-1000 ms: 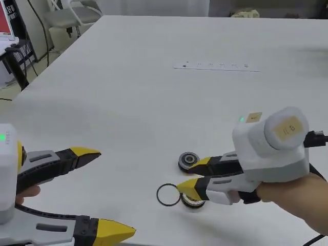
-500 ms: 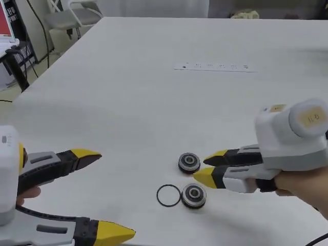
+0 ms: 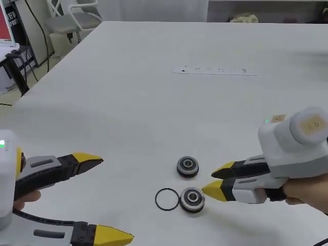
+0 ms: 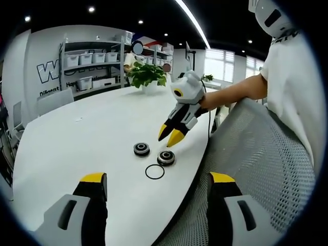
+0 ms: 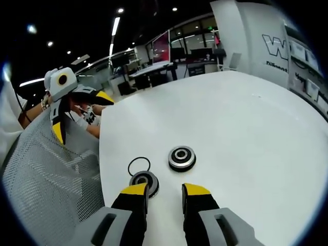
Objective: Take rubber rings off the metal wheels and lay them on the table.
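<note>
On the white tabletop (image 3: 154, 102), toward its near edge, lie two metal wheels: a nearer wheel (image 3: 192, 199) and a farther wheel (image 3: 187, 166) at its 12 o'clock, apart. One loose rubber ring (image 3: 167, 199) lies flat at the nearer wheel's 9 o'clock, just beside it. The right gripper (image 3: 211, 180) stands at 3 o'clock, jaws slightly parted, empty. The left gripper (image 3: 115, 200) is at 9 o'clock, well apart, jaws spread wide, empty.
</note>
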